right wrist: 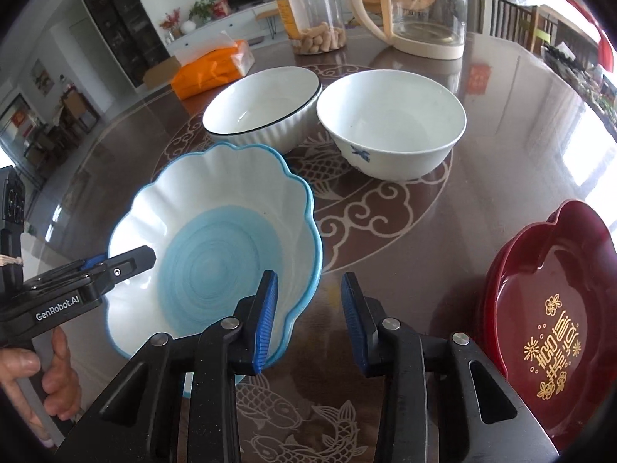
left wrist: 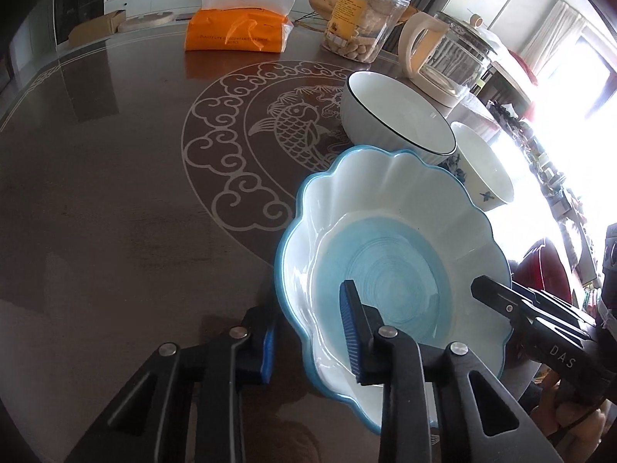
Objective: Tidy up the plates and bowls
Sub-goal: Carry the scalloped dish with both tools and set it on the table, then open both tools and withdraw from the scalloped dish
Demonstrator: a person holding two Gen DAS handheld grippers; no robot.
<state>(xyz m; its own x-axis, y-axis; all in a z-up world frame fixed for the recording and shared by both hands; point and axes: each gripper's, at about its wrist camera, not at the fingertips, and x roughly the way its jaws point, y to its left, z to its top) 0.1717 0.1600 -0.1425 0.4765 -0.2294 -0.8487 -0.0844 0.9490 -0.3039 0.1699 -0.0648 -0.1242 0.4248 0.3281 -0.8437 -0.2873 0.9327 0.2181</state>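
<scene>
A scalloped white plate with a blue rim and blue centre (left wrist: 385,262) (right wrist: 216,254) sits near the table's front; its rim looks doubled, perhaps a stack. My left gripper (left wrist: 308,332) (right wrist: 123,260) straddles the plate's left rim, one finger inside and one outside, and in the right wrist view it looks clamped on that rim. My right gripper (right wrist: 310,320) (left wrist: 486,289) straddles the right rim. Its inner pad lies over the plate wall, its outer pad stands apart with table showing between. Behind stand a black-rimmed white bowl (left wrist: 397,115) (right wrist: 262,115) and a white bowl with blue motifs (left wrist: 486,177) (right wrist: 393,127).
Dark red lacquer plates (right wrist: 547,308) are stacked at the right front. At the back of the brown patterned table (left wrist: 115,193) stand a glass kettle (left wrist: 447,58), a clear snack jar (left wrist: 362,23) and an orange tissue pack (left wrist: 237,31). A hand (right wrist: 58,366) grips the left tool.
</scene>
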